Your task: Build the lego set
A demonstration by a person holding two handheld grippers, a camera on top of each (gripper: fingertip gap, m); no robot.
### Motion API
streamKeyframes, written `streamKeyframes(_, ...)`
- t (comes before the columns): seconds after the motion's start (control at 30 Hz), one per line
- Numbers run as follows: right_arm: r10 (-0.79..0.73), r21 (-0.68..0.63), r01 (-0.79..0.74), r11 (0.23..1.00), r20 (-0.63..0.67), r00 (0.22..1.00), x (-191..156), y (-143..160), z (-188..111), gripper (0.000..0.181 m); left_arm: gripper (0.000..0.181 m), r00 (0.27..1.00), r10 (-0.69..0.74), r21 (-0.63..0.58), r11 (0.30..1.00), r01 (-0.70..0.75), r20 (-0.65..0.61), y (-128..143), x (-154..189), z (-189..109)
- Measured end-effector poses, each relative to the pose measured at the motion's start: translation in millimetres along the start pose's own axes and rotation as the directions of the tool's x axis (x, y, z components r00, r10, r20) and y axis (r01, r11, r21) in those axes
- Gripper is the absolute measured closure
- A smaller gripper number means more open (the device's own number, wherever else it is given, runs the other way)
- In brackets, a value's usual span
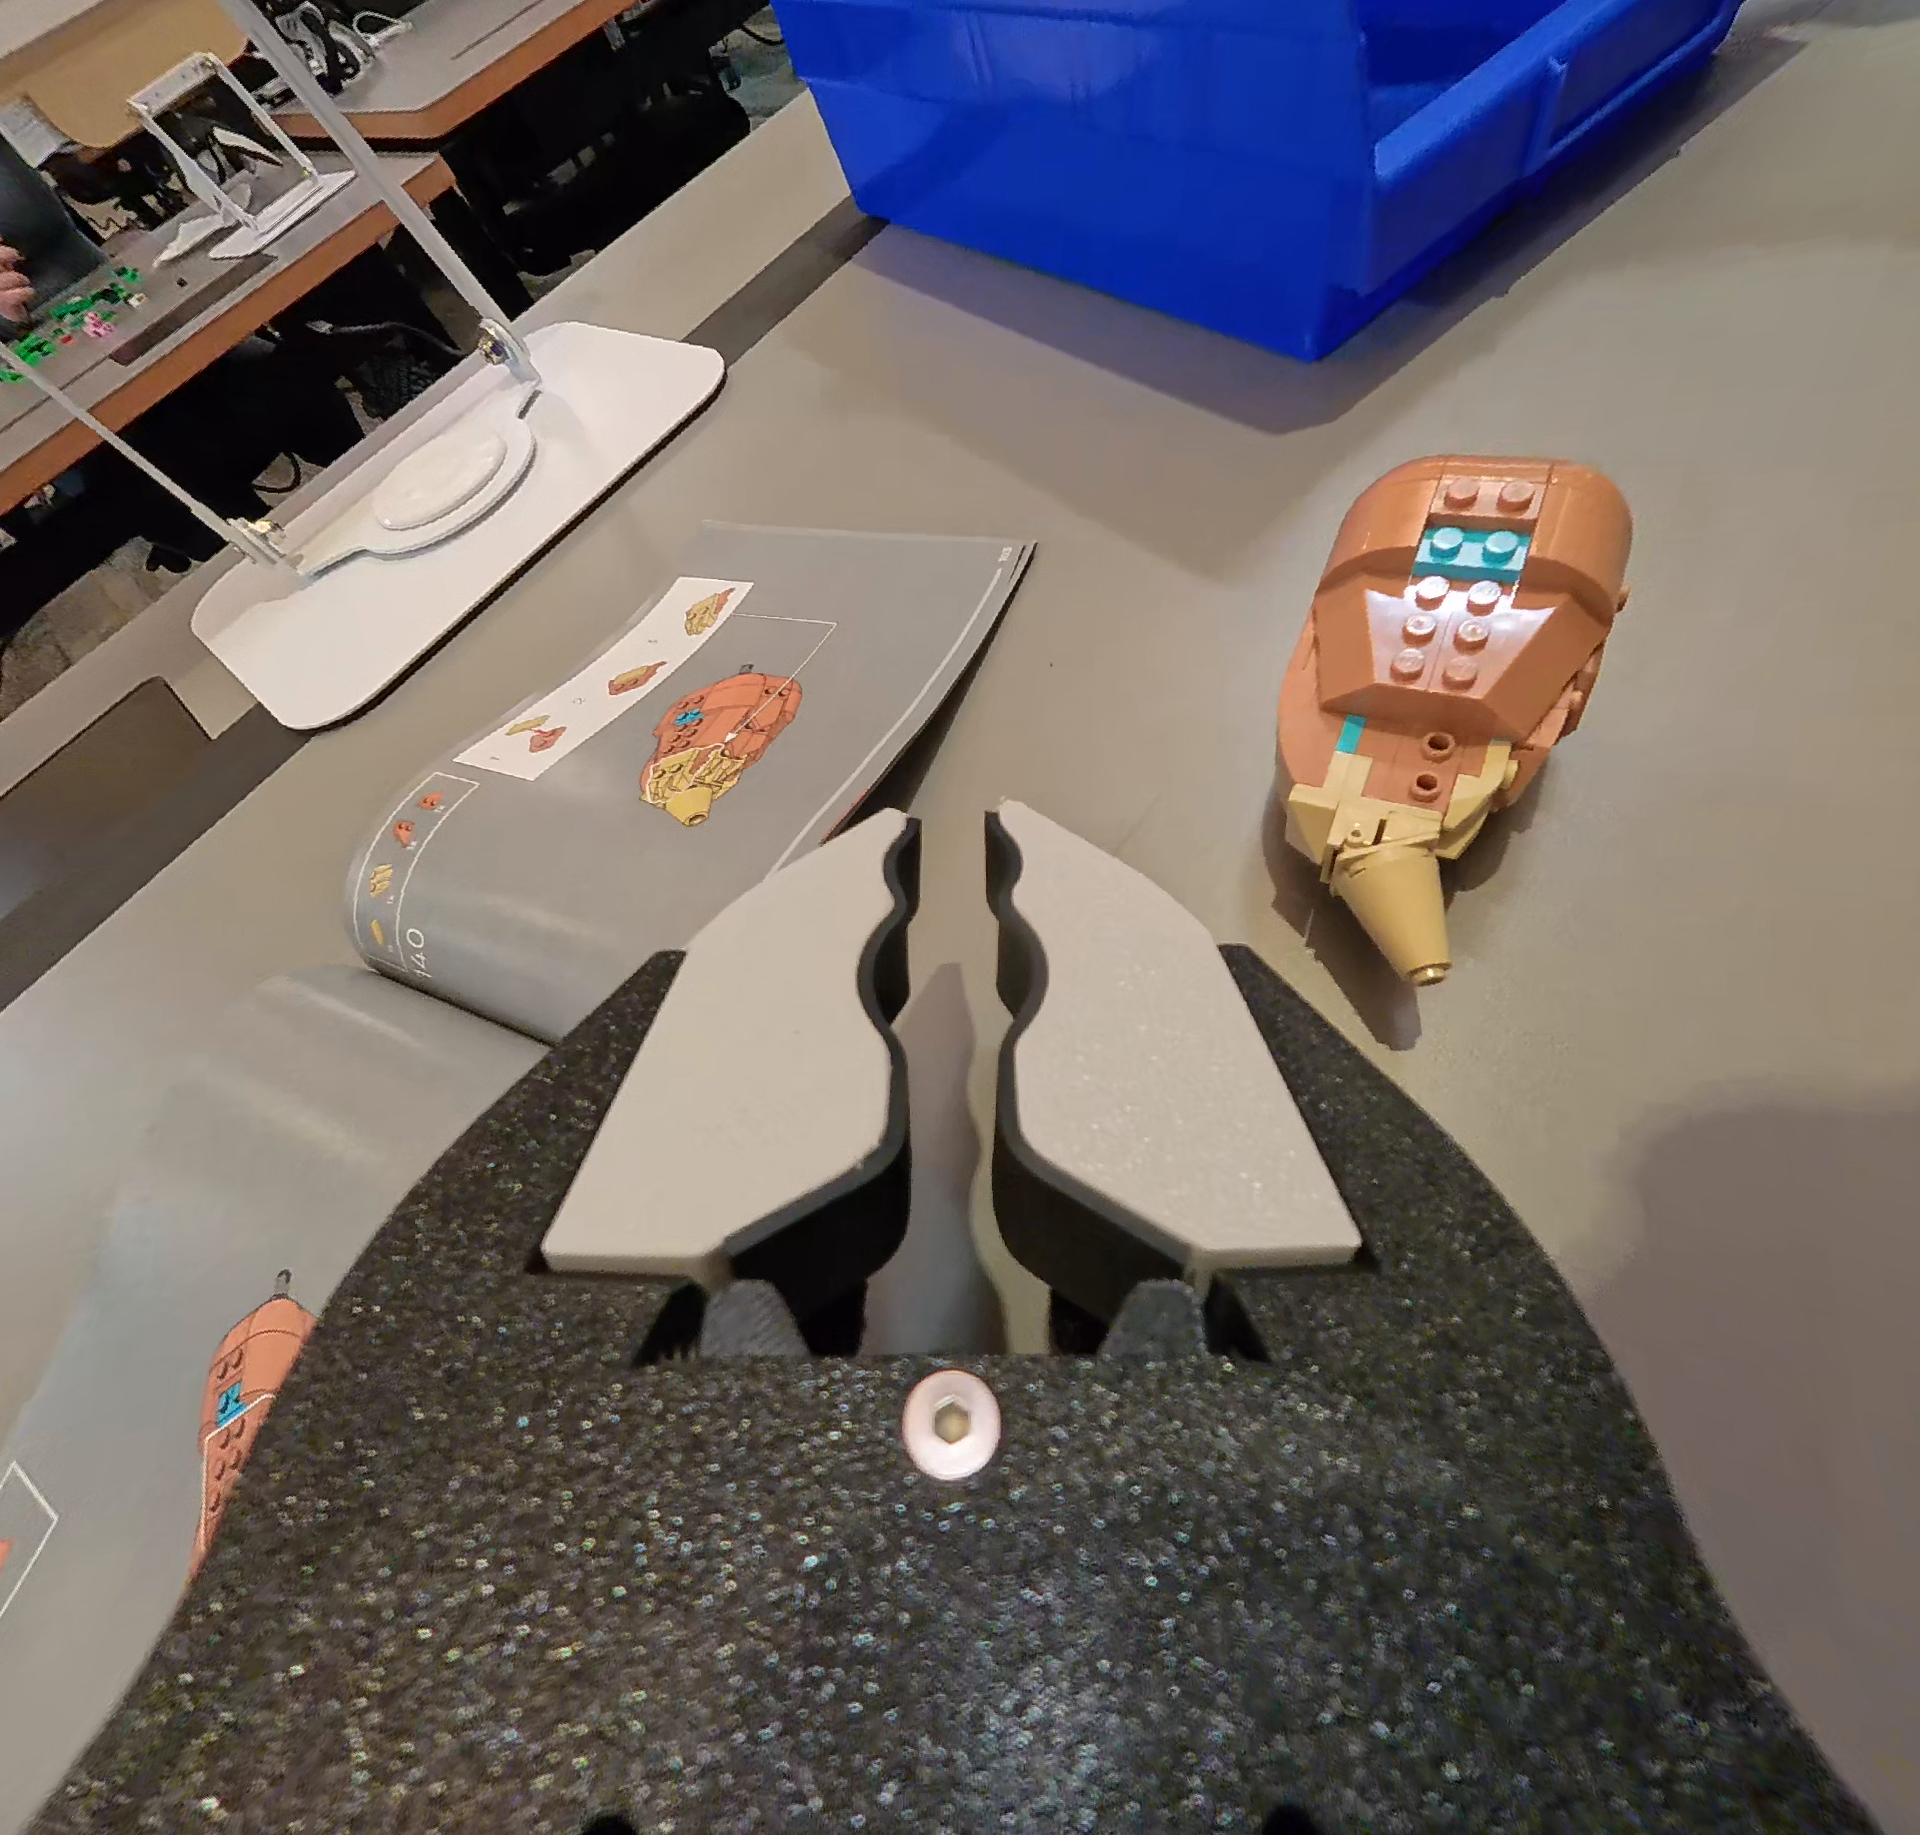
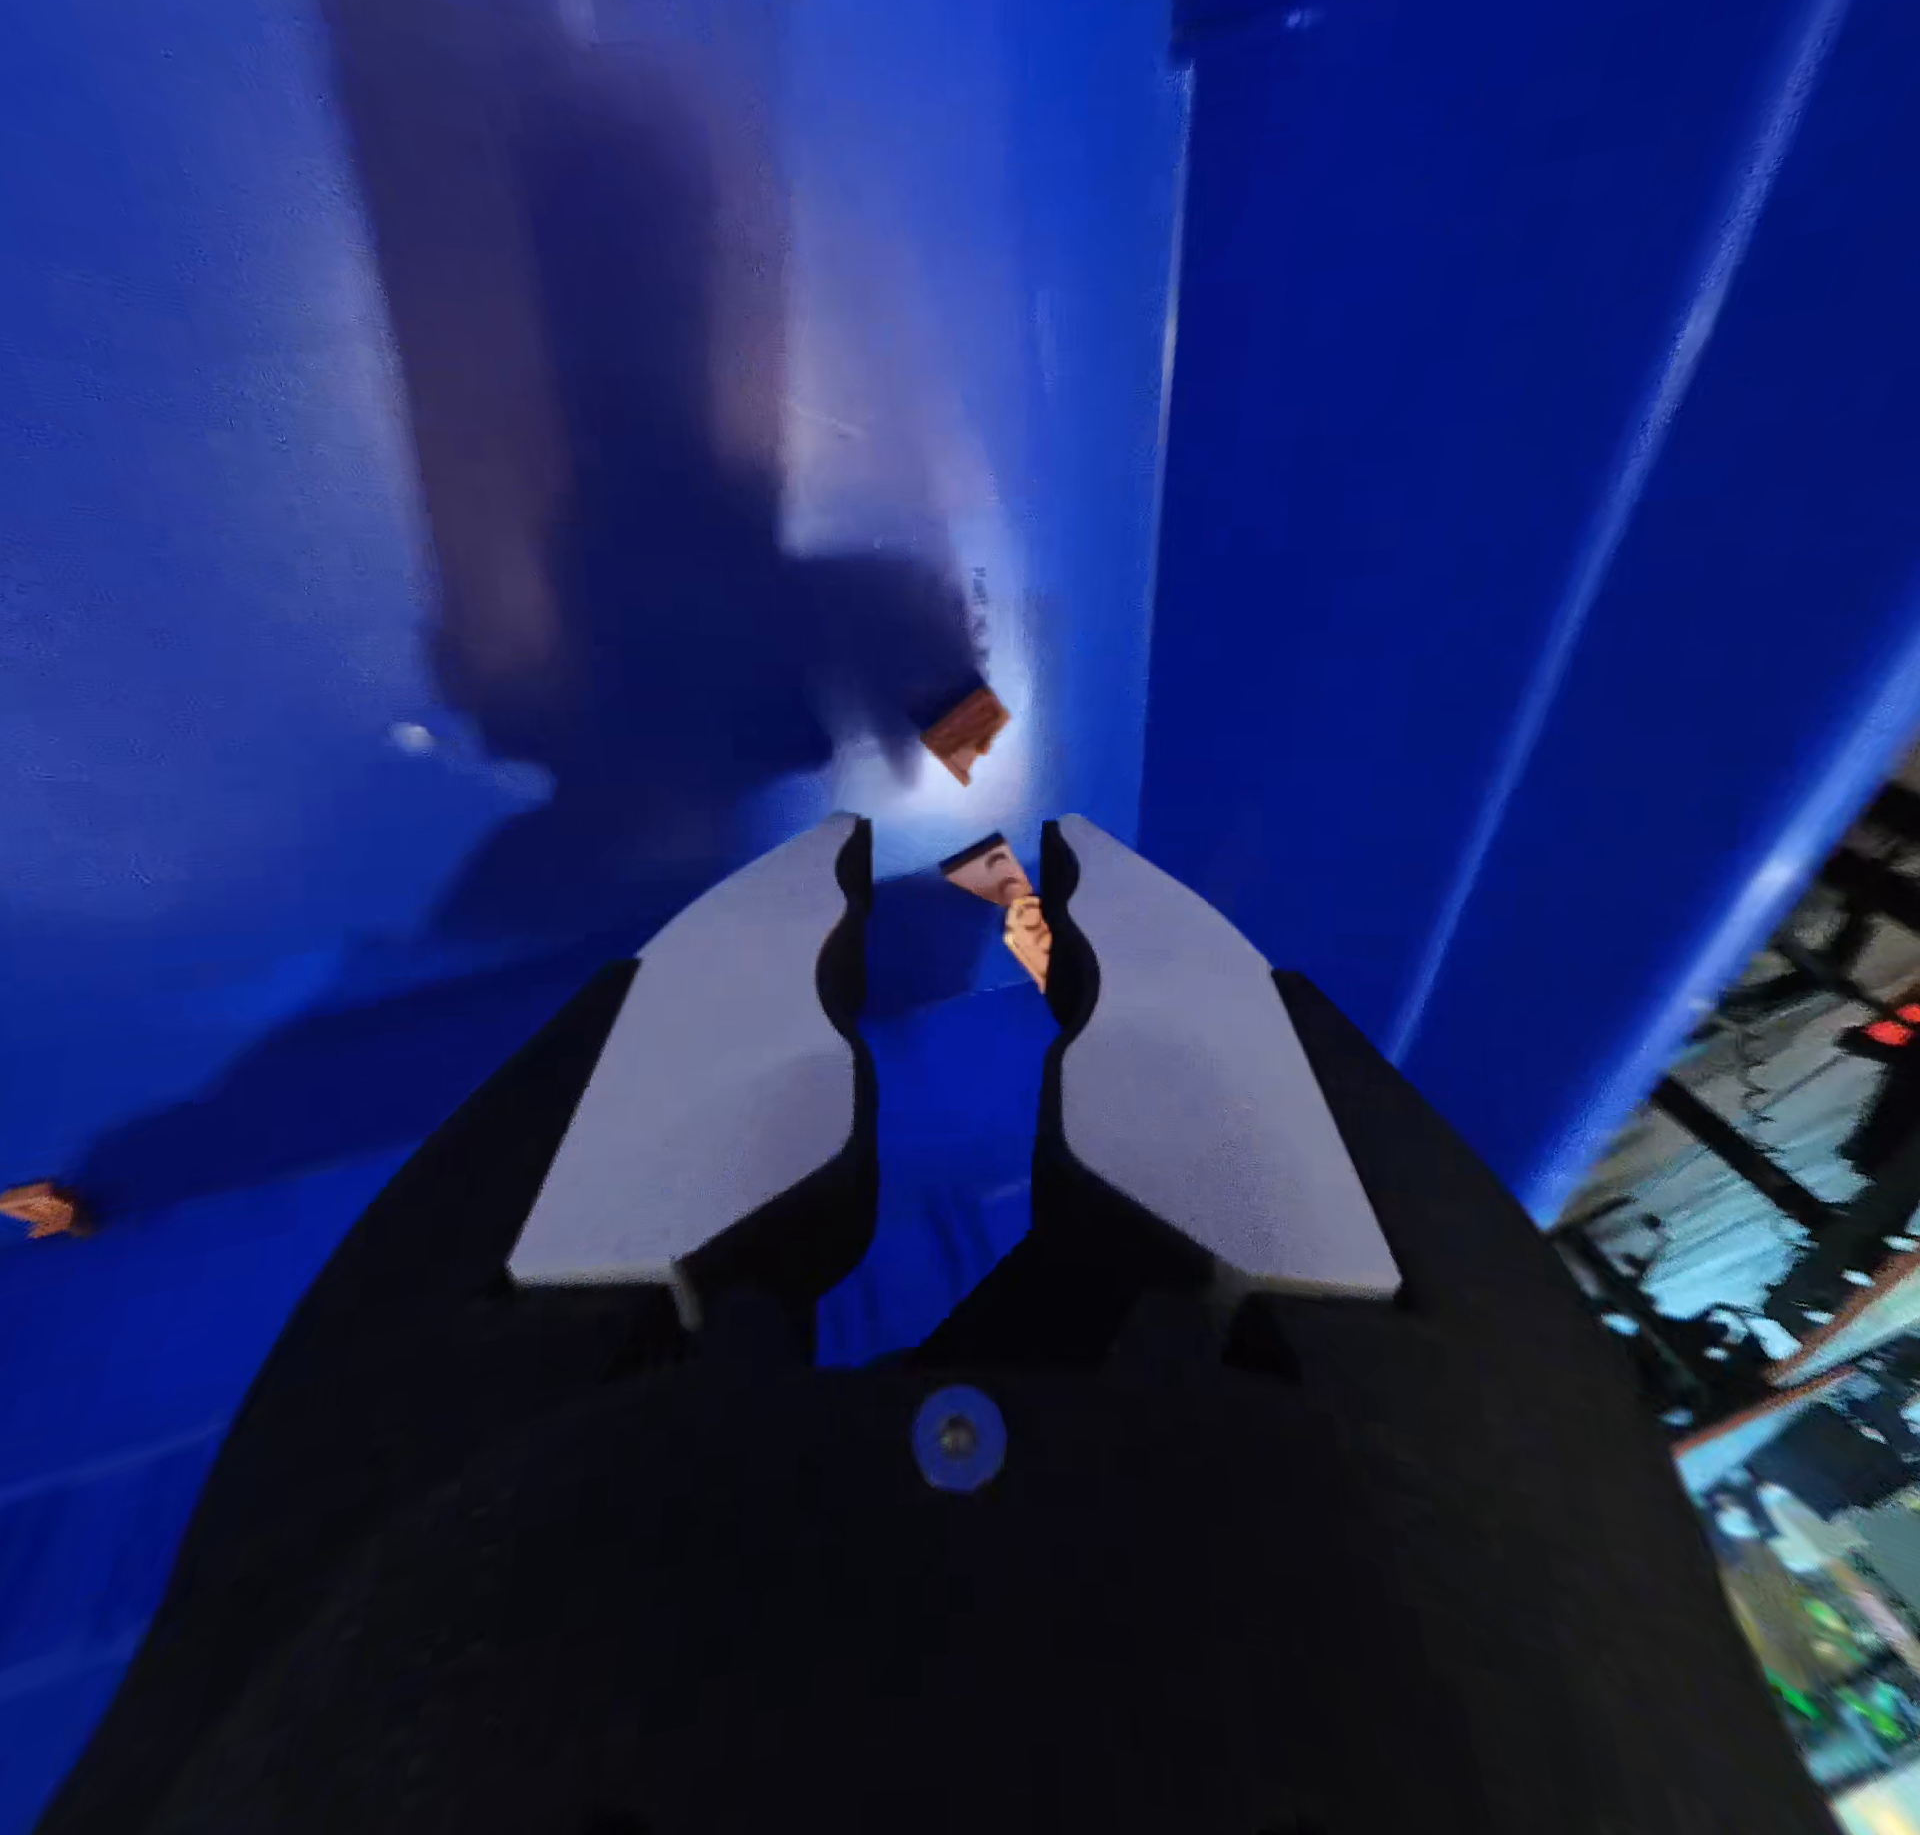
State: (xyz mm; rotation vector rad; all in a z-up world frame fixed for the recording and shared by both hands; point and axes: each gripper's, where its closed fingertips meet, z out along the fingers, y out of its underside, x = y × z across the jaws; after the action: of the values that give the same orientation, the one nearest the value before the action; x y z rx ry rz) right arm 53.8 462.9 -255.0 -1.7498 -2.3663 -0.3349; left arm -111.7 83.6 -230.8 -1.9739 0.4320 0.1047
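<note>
Open room: I am holding the left gripper [image 1: 951,829] above the grey bench [image 1: 1714,1110], with bare surface lying to its right and ahead, between the booklet and the model.
Left gripper: its jaws are standing a narrow gap apart, gripping nothing.
Lego model: the part-built model [image 1: 1455,684] is lying on the bench ahead and right of the left gripper, well apart from it, tan cone nose pointing toward me; smooth terracotta slopes, studded plates, two teal pieces.
Booklet: the open instruction booklet [image 1: 665,757] is curling up off the bench just left of the gripper tips.
Stand: a white flat-based stand [image 1: 457,518] is sitting beyond the booklet near the bench's left edge.
Bin: the glossy blue plastic bin [image 1: 1247,123] is sitting at the far side; I am reaching the right gripper [image 2: 951,829] inside it, walls [image 2: 1455,435] close on the right.
Bin contents: small brown pieces [image 2: 966,731] are lying loose on the floor, one [image 2: 1023,928] touching the right finger's inner edge, another [image 2: 42,1209] far left.
Right gripper: jaws moderately apart, clamping nothing.
</note>
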Motion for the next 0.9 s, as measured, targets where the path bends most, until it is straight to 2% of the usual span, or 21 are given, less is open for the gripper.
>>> streamKeyframes(0.13,0.041,-0.050,-0.039,0.998,0.041,0.998,0,2,10,0.149,0.170,1.000,0.014,0.000,1.000,-0.014,-0.002,0,2,0)
streamKeyframes(0.37,0.080,-0.054,-0.074,0.996,0.120,0.990,2,-10,15,0.149,0.170,1.000,0.029,0.000,1.000,-0.029,0.004,0,2,0)
streamKeyframes(0.6,0.159,-0.057,-0.149,0.987,0.281,0.946,-6,-12,17,0.165,0.170,0.999,0.033,0.003,0.999,-0.033,0.003,0,3,-1)
streamKeyframes(0.9,0.178,-0.031,-0.177,0.984,0.271,0.946,-14,-14,11,0.168,0.170,0.999,0.034,0.013,0.999,-0.034,0.012,-1,2,-1)
